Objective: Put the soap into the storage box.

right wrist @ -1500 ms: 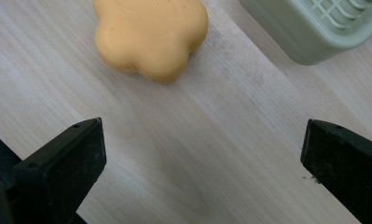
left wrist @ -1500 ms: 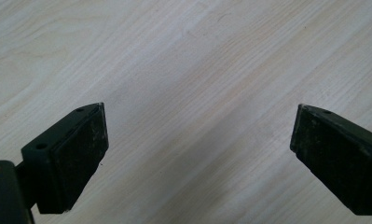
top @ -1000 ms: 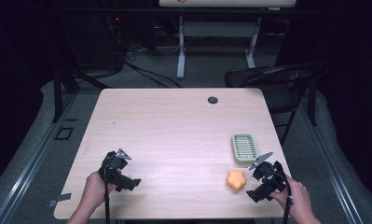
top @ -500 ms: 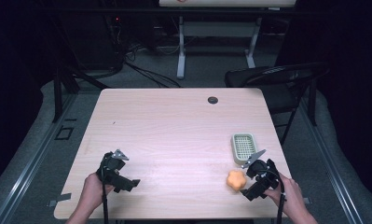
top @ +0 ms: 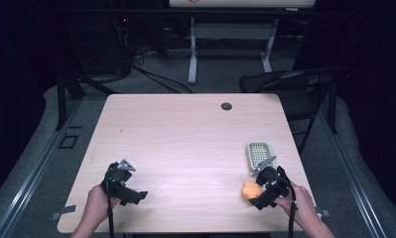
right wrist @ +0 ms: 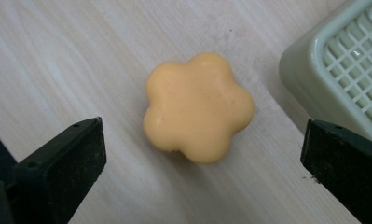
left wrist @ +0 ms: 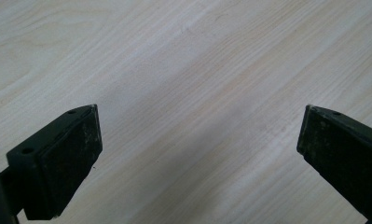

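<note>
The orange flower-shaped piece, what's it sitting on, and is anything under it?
The orange flower-shaped piece lies flat on the bare wooden table, between the right gripper's open jaws, beside the green grid tray. Its underside is hidden.

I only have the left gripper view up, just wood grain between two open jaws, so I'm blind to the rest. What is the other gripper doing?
Observer: The right gripper is open near the table's right front, its jaws standing wide on either side of an orange flower-shaped piece, not touching it.
Operator: Anything else close to that piece?
Observer: A pale green tray with a grid top sits on the table right beside it, with a narrow gap between them.
Operator: And where is my gripper on the table?
Observer: The left gripper is held near the front left of the table, far from both items.
</note>
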The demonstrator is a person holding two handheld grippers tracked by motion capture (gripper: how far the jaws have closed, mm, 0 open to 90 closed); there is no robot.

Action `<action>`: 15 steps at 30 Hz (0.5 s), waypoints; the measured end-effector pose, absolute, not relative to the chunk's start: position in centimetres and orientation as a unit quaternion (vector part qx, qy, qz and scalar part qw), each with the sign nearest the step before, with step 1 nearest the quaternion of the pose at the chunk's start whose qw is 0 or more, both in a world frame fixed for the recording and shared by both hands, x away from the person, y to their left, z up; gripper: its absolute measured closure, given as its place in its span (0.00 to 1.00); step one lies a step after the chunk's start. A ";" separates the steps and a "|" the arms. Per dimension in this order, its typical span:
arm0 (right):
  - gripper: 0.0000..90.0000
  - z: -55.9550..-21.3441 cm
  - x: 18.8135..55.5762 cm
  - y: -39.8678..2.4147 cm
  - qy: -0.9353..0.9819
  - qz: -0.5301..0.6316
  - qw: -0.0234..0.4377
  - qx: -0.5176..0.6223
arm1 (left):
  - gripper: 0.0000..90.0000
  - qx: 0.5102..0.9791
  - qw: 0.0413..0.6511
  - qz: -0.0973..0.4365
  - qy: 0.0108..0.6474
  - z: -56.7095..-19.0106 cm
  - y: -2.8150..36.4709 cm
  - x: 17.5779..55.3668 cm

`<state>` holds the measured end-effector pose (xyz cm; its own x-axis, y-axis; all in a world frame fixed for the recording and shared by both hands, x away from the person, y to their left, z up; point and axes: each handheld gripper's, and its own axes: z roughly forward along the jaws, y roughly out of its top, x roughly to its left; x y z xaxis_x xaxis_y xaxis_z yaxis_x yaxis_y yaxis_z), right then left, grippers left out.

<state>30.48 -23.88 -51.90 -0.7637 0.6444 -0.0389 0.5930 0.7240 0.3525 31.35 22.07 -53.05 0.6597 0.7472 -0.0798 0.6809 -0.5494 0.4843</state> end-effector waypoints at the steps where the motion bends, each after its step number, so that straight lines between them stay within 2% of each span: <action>1: 0.00 -52.0 30.7 -23.6 0.922 0.167 0.080 0.340 | 0.00 0.878 0.244 0.067 0.406 -53.1 22.1 31.4; 15: 0.04 -53.2 31.5 -23.0 0.925 0.159 0.060 0.339 | 0.00 0.881 0.241 0.067 0.401 -53.0 21.6 31.4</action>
<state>31.47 -23.00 -53.16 -0.7629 0.6466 -0.0045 0.6082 0.7199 0.3344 31.43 21.62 -53.04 0.6694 0.7391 -0.0752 0.6748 -0.5626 0.4776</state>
